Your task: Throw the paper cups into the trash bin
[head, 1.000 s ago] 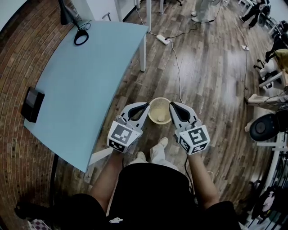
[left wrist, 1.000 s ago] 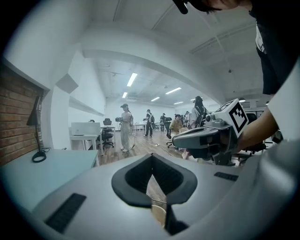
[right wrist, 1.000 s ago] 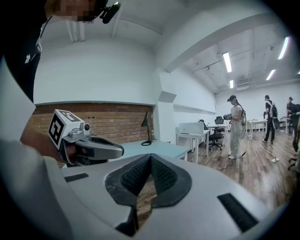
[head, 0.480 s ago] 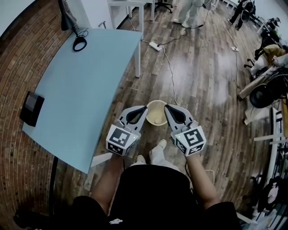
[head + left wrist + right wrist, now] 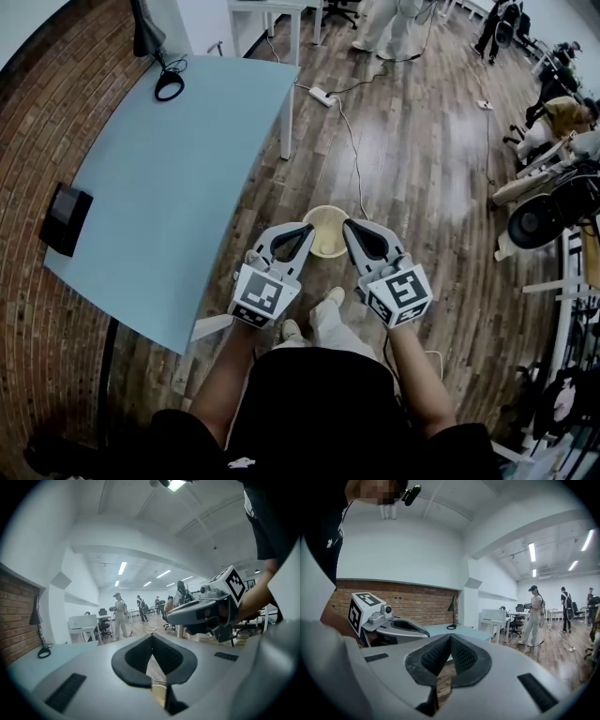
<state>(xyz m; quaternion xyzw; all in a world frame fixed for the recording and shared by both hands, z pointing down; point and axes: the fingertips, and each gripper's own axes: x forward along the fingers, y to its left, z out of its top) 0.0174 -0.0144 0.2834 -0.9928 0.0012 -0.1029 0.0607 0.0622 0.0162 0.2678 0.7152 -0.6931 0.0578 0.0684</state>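
- Table: pale blue, at left. Its right edge and corner leg stand near the bin.
- Floor: wood, open ahead and to the right. A power strip lies on it past the table corner.
- Left gripper: jaws closed tip to tip, nothing between them.
- Right gripper: likewise closed and empty, level with the left.
- Bin: round, cream, upright on the floor, below and between both gripper tips. Its contents are too small to tell.
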